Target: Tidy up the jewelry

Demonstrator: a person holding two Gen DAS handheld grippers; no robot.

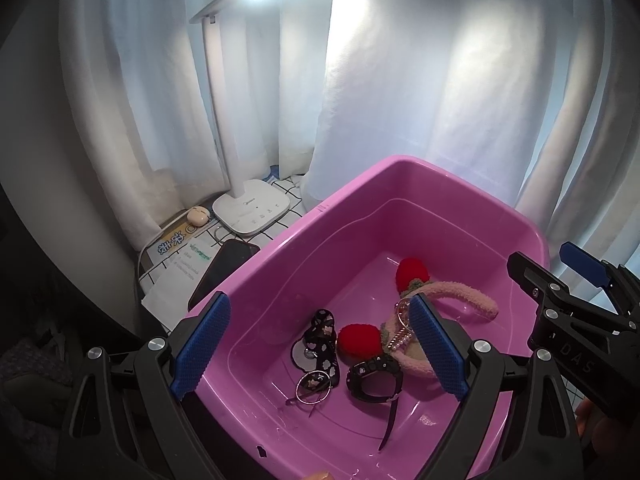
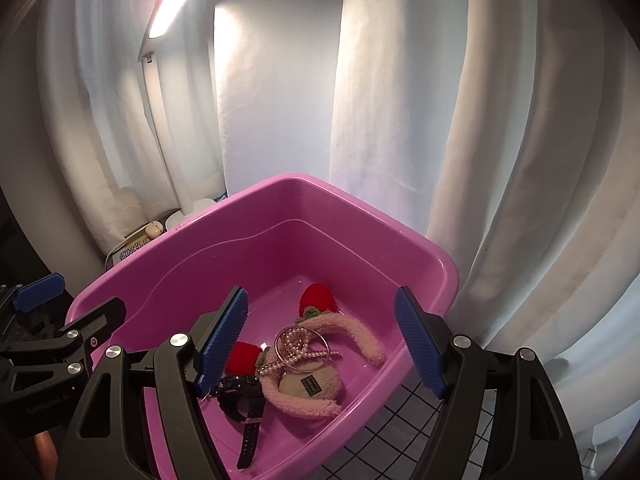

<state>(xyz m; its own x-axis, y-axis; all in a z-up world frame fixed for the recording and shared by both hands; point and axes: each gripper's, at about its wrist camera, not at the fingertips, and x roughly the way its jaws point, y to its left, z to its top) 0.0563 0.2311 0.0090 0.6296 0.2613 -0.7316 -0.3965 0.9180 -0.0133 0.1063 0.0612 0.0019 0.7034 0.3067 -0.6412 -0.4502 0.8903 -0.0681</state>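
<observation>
A pink plastic tub (image 1: 400, 184) (image 2: 280, 200) holds the jewelry. Inside lie a fuzzy pink headband with red pompoms (image 1: 472, 292) (image 2: 360, 336), a pearl necklace (image 1: 400, 340) (image 2: 296, 344) with a thin bangle (image 2: 324, 340), a black wristwatch (image 1: 372, 376) (image 2: 240, 394), a black patterned strap (image 1: 324, 340) and a round ring piece (image 1: 314, 386). My left gripper (image 1: 320, 348) hovers open over the tub's near-left side, nothing between its fingers. My right gripper (image 2: 320, 344) hovers open above the headband and pearls, holding nothing. Each gripper shows at the edge of the other's view.
A white desk lamp (image 1: 252, 208) stands left of the tub, lit overhead. Beside it lie an earbud case (image 1: 199, 215), papers (image 1: 180, 264) and a dark phone (image 1: 224, 268) on a grid-patterned cloth (image 2: 404, 432). White curtains (image 1: 400, 80) hang close behind.
</observation>
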